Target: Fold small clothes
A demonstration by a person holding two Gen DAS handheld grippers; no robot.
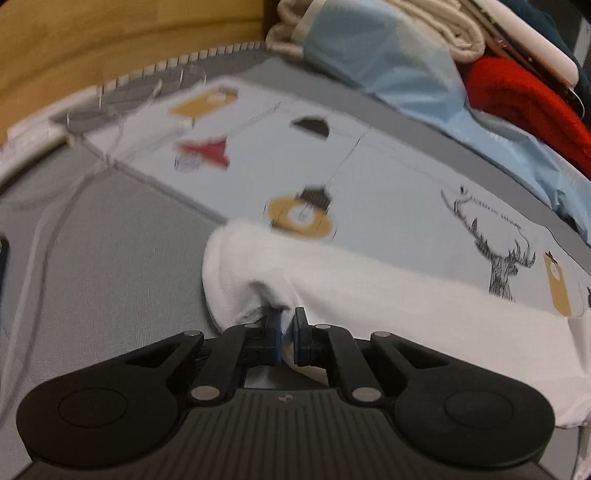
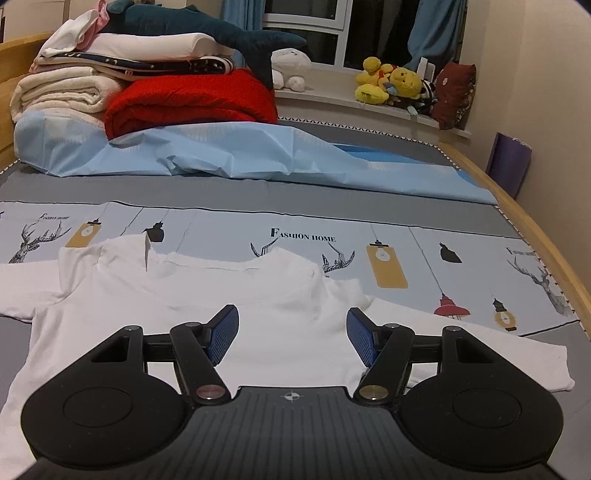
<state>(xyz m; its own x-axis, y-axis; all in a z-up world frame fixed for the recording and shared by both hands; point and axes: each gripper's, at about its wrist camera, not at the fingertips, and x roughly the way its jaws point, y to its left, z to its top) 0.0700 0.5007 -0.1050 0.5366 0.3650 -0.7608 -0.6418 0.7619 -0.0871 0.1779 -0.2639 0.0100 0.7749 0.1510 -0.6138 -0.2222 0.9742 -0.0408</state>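
A small white T-shirt (image 2: pixel 258 325) lies flat on the printed bed sheet (image 2: pixel 295 221), collar away from me, both sleeves spread. My right gripper (image 2: pixel 291 332) hovers open over the shirt's chest, its blue pads wide apart with only cloth beneath them. In the left wrist view the shirt (image 1: pixel 369 295) shows as a white band with a bunched edge. My left gripper (image 1: pixel 286 325) is shut on that bunched white cloth, with a fold of it pinched between the pads.
A light blue cover (image 2: pixel 221 158), a red blanket (image 2: pixel 192 99), folded cream towels (image 2: pixel 59 92) and a plush shark (image 2: pixel 221 33) are piled at the far end. Soft toys (image 2: pixel 391 85) sit on the windowsill. A wooden bed rail (image 2: pixel 535 229) runs along the right.
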